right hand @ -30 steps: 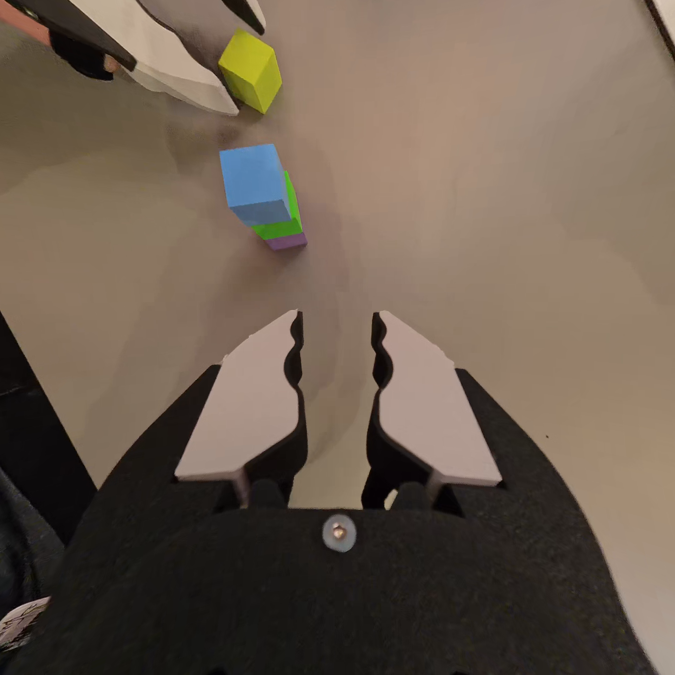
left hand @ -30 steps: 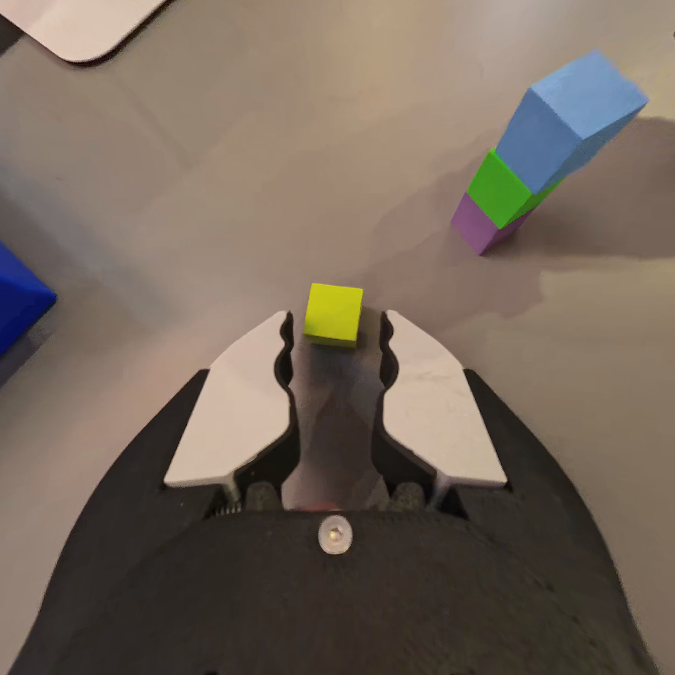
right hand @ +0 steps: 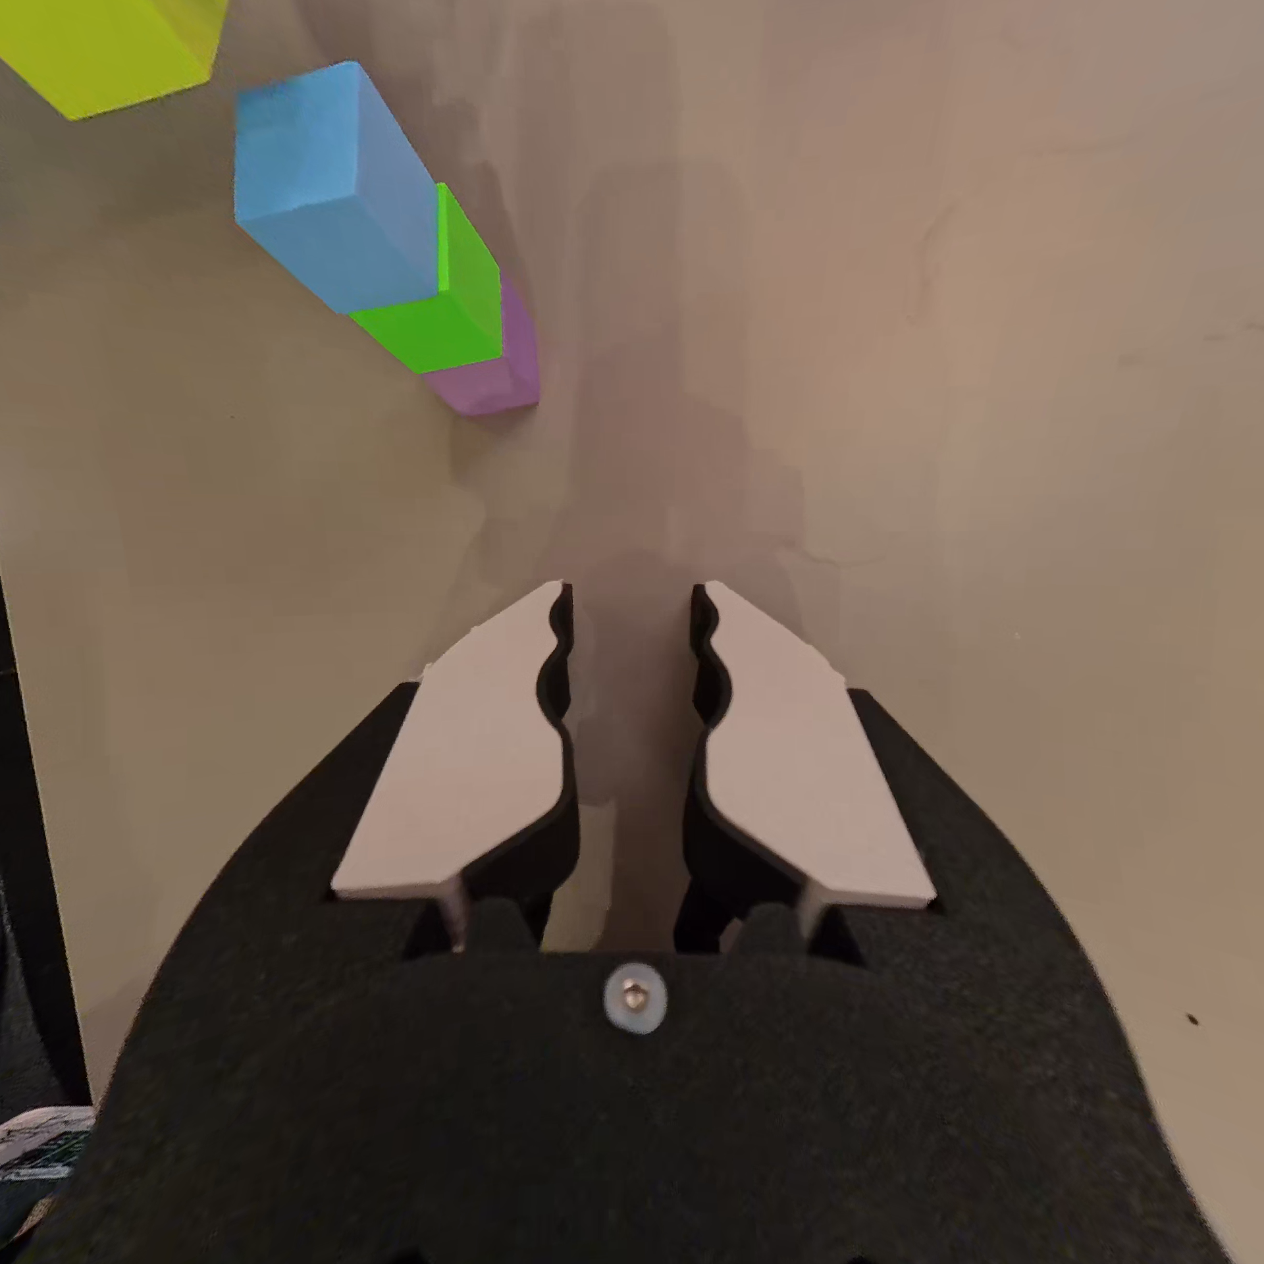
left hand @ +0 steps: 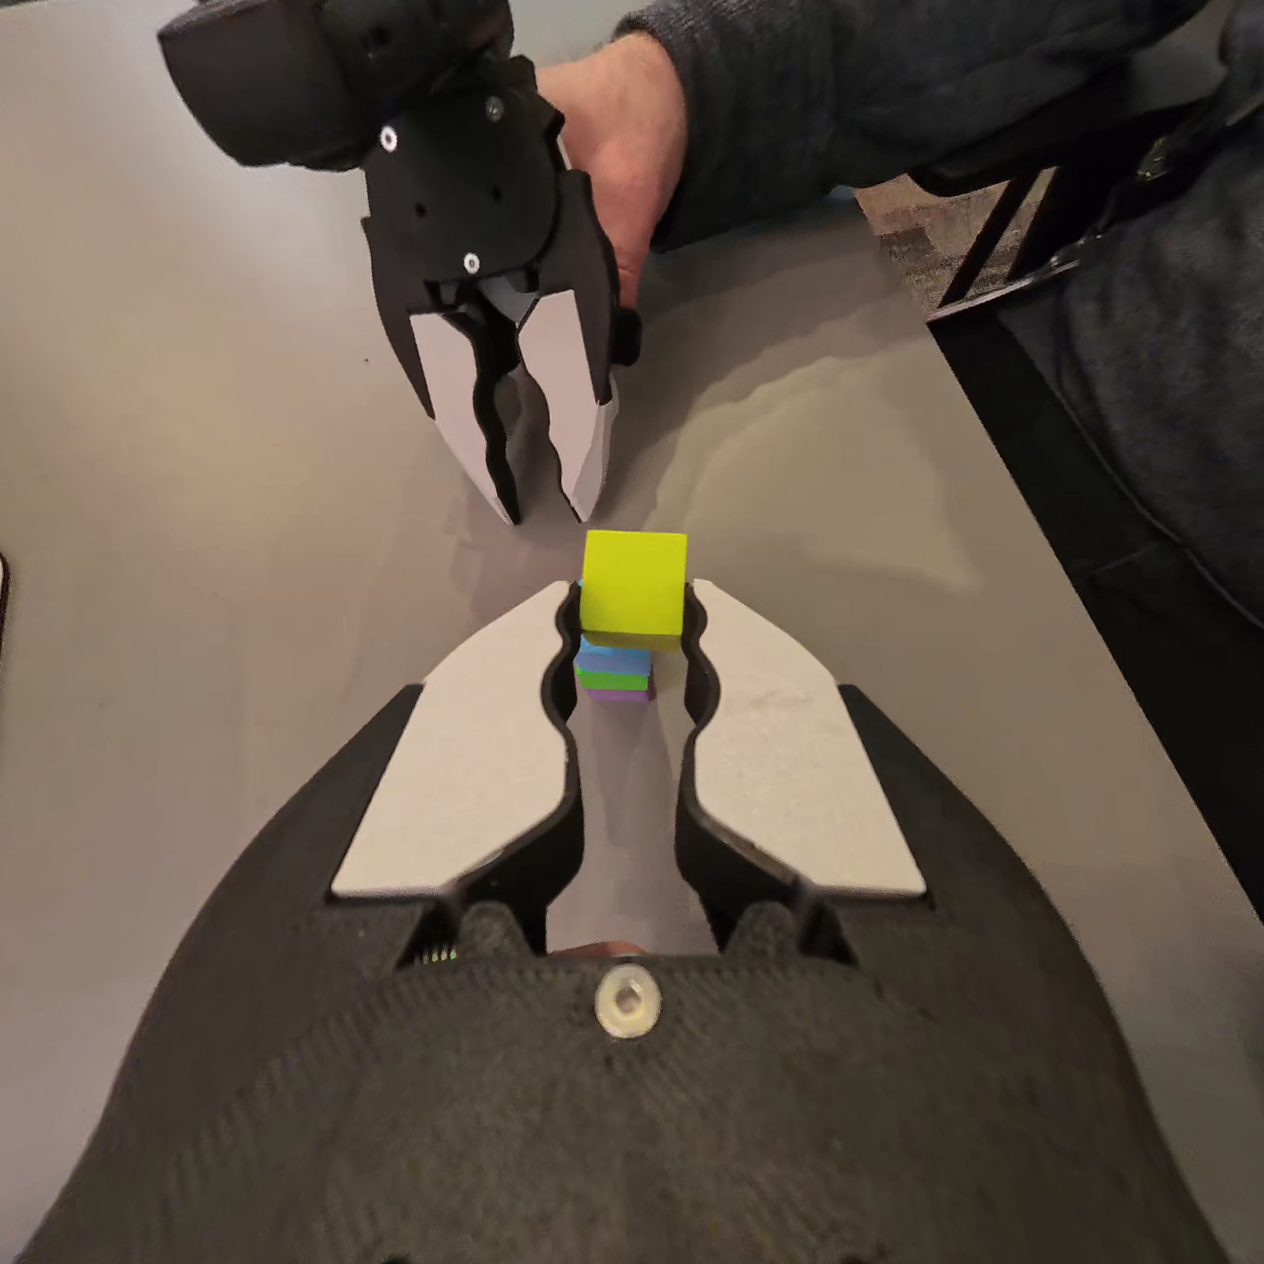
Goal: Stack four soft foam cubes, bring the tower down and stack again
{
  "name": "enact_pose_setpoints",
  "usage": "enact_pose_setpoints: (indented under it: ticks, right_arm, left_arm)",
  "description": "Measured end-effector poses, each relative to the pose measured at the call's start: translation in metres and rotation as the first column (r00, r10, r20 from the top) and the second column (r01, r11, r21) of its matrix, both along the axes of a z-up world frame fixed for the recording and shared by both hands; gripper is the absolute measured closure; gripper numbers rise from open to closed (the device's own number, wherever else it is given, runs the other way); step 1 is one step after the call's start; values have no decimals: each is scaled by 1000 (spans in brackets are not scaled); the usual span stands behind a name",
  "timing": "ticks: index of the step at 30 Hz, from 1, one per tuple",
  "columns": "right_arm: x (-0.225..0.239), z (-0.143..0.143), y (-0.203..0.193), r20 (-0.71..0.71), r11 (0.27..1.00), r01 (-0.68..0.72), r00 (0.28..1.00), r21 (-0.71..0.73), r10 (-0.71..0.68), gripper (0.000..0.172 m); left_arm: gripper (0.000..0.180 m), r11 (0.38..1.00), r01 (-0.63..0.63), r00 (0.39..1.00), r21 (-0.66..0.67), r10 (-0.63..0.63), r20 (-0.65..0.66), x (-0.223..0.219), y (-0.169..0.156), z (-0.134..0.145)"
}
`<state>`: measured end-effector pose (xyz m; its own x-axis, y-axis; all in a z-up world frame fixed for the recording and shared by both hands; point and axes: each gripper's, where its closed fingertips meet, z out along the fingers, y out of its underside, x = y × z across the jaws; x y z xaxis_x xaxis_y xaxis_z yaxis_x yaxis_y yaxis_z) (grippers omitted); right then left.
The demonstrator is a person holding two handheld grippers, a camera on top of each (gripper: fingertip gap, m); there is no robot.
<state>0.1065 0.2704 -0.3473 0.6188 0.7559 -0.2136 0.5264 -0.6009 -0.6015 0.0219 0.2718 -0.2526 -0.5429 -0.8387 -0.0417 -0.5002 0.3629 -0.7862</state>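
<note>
Yellow cube (left hand: 633, 581) now raised off the grey bench (left hand: 205, 615) — clamped by left gripper (left hand: 630, 602) over blue cube (right hand: 308, 185); right gripper (right hand: 633, 602) apart, bare.

Black tool (left hand: 633, 609) bodies, white fingers (left hand: 479, 718), dark knit sleeve (left hand: 855, 102)

Four soft foam cubes are in view: one yellow-green foam cube (left hand: 633, 581), one light blue foam cube (right hand: 328, 185), one bright green foam cube (right hand: 438, 328) and one purple foam cube (right hand: 496, 386). Two black-and-white two-finger grippers (left hand: 633, 619) (right hand: 633, 615) show, and one hand (left hand: 619, 137).
</note>
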Motion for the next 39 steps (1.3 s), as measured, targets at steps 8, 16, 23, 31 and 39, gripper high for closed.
enact_pose_setpoints:
  ticks: [8, 16, 23, 31, 39]
  right_arm:
    - [0, 1, 1, -74, 1000, 0, 997, 0, 0, 141]
    - [0, 1, 2, -86, 1000, -3, 996, 5, 4, 143]
    - [0, 1, 2, -85, 1000, -5, 996, 6, 6, 143]
    - [0, 1, 2, -85, 1000, -6, 996, 5, 7, 144]
    - [0, 1, 2, -84, 1000, -9, 996, 6, 10, 143]
  left_arm:
    - [153, 1000, 25, 999, 14, -25, -27, 5, 2, -9]
    - [153, 999, 27, 999, 21, -27, -30, 5, 6, -11]
    - [153, 999, 35, 998, 38, -33, -54, 7, 5, -15]
    - [153, 998, 40, 998, 39, -37, -54, 7, 6, -16]
    - [139, 998, 32, 997, 56, -28, -77, 7, 6, -19]
